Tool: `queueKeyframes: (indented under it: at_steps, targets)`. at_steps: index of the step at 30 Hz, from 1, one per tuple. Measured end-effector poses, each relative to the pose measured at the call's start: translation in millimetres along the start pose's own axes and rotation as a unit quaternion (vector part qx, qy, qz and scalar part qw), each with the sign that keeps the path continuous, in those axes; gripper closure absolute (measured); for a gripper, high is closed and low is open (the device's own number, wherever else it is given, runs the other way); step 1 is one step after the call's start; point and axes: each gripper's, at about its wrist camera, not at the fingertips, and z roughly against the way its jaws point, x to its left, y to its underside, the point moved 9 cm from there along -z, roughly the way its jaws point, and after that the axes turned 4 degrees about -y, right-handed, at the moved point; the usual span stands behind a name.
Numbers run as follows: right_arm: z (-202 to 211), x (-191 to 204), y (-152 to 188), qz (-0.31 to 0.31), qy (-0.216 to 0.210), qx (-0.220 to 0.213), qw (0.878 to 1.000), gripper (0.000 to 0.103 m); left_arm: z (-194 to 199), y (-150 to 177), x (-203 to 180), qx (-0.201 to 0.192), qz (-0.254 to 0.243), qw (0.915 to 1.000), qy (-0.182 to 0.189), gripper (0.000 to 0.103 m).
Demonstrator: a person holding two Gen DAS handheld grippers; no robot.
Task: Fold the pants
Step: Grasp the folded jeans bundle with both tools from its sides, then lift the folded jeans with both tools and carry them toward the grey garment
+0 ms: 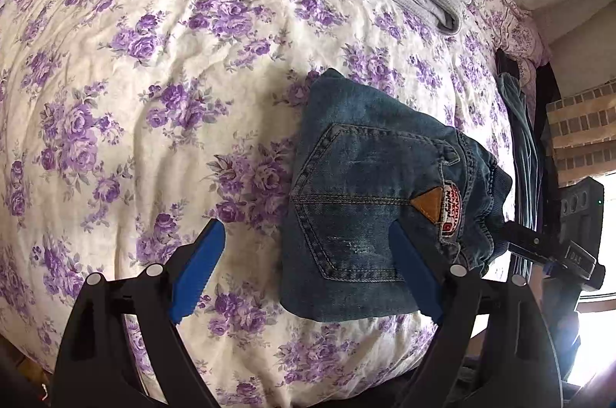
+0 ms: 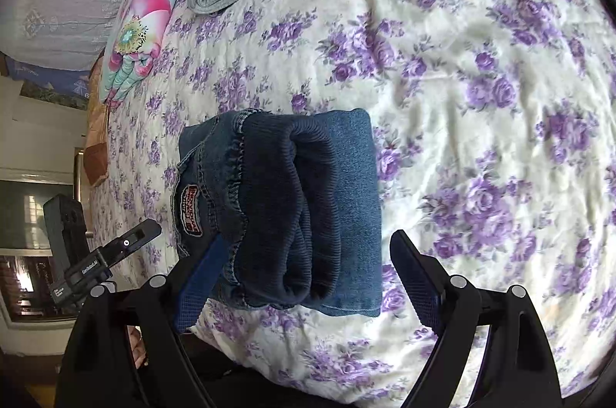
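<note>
Right wrist view: folded blue denim pants [image 2: 292, 211] look thick, soft, heavy; grasp stacked edges. Left gripper [image 1: 308, 269] and right gripper [image 2: 304, 277] both gape wide, empty.

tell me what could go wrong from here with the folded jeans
1. The folded jeans bulge at the thick waistband, so the bundle may spring open now both grippers are open.
2. The right gripper has a finger beside the fold, and pulling away could drag it.
3. The jeans sit near the bed edge and might slide off.
</note>
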Motion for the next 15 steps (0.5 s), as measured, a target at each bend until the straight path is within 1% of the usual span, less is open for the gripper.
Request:
queueKeyframes:
  at_steps: [2, 3, 4, 5, 7, 9, 13, 15]
  targets:
    - [-14, -2, -2, -0.002, 0.002, 0.012, 1.000, 0.016, 0, -1, -5, 0.001, -0.007, 1.0000, 0.000, 0.019]
    - [-22, -6, -2, 0.001, 0.011, 0.018, 1.000, 0.012, 0, 0, -7, 0.003, -0.011, 0.9999, -0.001, 0.019]
    - [-29, -12, -2, 0.006, 0.027, 0.024, 0.999, 0.011, -1, 0, -8, 0.004, -0.014, 0.9999, -0.002, 0.019]
    - [-32, -17, -1, 0.006, 0.027, 0.026, 0.999, 0.011, -2, 1, -8, 0.005, -0.017, 0.9998, -0.005, 0.019]
    - [-36, -24, 3, -0.010, 0.005, 0.030, 0.999, 0.011, -6, -1, -8, 0.007, -0.020, 0.9997, -0.011, 0.019]
    - [-38, -27, 4, -0.017, -0.006, 0.034, 0.999, 0.011, -9, -1, -5, 0.010, -0.018, 0.9998, -0.009, 0.019]
    - [-40, -22, 3, -0.015, -0.015, 0.035, 0.999, 0.011, -30, 1, -2, 0.041, -0.007, 0.9991, 0.006, 0.018]
    - [-40, -18, 3, -0.012, -0.016, 0.038, 0.999, 0.011, -37, -1, -3, 0.048, 0.002, 0.9986, 0.023, 0.015]
